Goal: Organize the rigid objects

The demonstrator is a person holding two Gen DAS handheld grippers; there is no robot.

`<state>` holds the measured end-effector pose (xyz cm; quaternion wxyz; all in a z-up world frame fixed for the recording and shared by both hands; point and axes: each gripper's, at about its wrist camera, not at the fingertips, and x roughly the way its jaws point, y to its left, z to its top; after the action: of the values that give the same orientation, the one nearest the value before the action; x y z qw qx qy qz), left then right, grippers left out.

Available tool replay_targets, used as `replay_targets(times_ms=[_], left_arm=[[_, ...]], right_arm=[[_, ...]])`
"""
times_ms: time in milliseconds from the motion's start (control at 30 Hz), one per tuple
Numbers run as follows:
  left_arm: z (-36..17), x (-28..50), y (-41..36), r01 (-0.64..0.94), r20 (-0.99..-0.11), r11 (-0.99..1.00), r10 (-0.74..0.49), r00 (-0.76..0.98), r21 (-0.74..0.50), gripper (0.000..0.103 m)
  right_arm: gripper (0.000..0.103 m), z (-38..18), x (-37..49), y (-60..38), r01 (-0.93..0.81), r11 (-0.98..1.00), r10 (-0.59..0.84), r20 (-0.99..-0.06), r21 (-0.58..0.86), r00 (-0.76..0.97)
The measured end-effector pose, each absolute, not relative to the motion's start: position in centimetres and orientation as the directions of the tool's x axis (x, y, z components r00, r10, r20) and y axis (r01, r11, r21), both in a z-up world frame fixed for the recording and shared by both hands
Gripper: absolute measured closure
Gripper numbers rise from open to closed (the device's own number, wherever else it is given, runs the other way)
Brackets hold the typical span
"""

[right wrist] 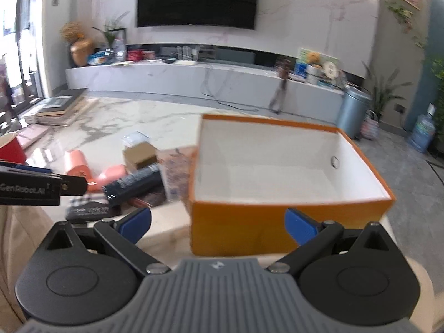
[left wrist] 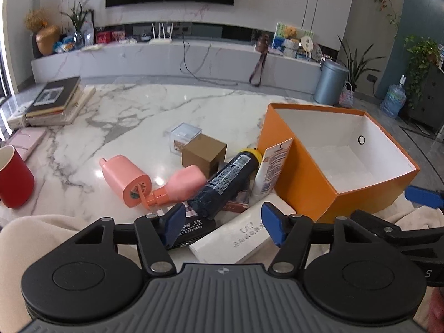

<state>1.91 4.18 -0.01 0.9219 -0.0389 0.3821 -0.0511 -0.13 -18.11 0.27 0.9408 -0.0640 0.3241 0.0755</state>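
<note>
We are viewing a white marble-patterned table (left wrist: 133,111) carrying a clutter of rigid items beside an open orange cardboard box with a white interior (left wrist: 302,172). The box is sitting at the table's right side and nothing can be seen inside it.

Left tool (left wrist: 223,226) — jaws standing apart, nothing pressed between the blue pads. No earlier view is given, so we are recording only the gap. A flat white rectangular carton with printed lettering (left wrist: 236,238) is lying beneath and between the fingers; we cannot tell whether either pad is touching it. A black card-like item with white print (left wrist: 194,230) is lying just left of it.

Just beyond, a dark blue cylindrical bottle with a yellow cap (left wrist: 224,180) is lying on its side, its cap near the orange box. A white tube with an orange-and-white label (left wrist: 270,169) is leaning against the box wall. A pink pump bottle with an orange nozzle (left wrist: 180,186) and a salmon-pink cylindrical container (left wrist: 125,177) are lying left of the blue bottle. Behind them are sitting a small brown cardboard cube (left wrist: 204,154) and a clear plastic cube box (left wrist: 184,136).

Right tool (right wrist: 217,226) — jaws wide, holding nothing, hovering in front of the orange box's near wall; this view is blurred.

A red cup (left wrist: 14,179) is standing at the far left.
</note>
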Motion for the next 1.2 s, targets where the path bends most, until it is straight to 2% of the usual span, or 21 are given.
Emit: replay_targets(times_ms=[67,133,200,367,433,567,767,1000,1200], left_arm=[[0.0,2.5,4.7,0.082,-0.713,0.991,-0.131,0.689,-0.102,0.037],[0.0,3.2,5.1,0.107,-0.729,0.991,-0.132,0.672,-0.08,0.045],[-0.2,4.0,5.6,0.129,-0.745,0.988,-0.151,0.65,-0.088,0.057],[-0.9,5.7,6.4,0.193,-0.787,0.981,-0.119,0.605,-0.001,0.069],[-1.3,6.8,6.8,0.22,-0.804,0.975,-0.118,0.583,0.016,0.072],[-2.0,9.0,7.1,0.297,-0.82,0.953,-0.125,0.558,0.057,0.072],[-3.7,11.8,6.7,0.453,-0.857,0.884,-0.139,0.497,0.119,0.07],[-6.3,14.7,5.9,0.6,-0.892,0.777,-0.119,0.436,0.19,0.051],[-8.5,16.7,5.6,0.678,-0.922,0.708,-0.105,0.374,0.195,0.047]], right_arm=[[0.005,0.6,0.6,-17.5,-0.234,0.971,0.155,-0.616,-0.049,0.772],[0.019,0.8,1.5,-16.7,-0.268,0.963,0.192,-0.629,-0.028,0.754],[0.026,0.8,2.5,-15.9,-0.302,0.953,0.225,-0.646,-0.01,0.73],[0.041,0.5,5.0,-13.4,-0.384,0.923,0.298,-0.691,0.031,0.659],[0.051,-0.1,6.1,-12.3,-0.404,0.913,0.326,-0.714,0.067,0.62],[0.051,-1.6,8.3,-10.6,-0.373,0.915,0.35,-0.755,0.151,0.554],[0.051,-3.9,11.9,-9.7,-0.236,0.93,0.364,-0.804,0.283,0.47],[0.05,-5.7,15.2,-9.5,-0.089,0.936,0.345,-0.835,0.341,0.429],[0.046,-7.1,17.1,-9.1,-0.039,0.944,0.315,-0.862,0.326,0.397]])
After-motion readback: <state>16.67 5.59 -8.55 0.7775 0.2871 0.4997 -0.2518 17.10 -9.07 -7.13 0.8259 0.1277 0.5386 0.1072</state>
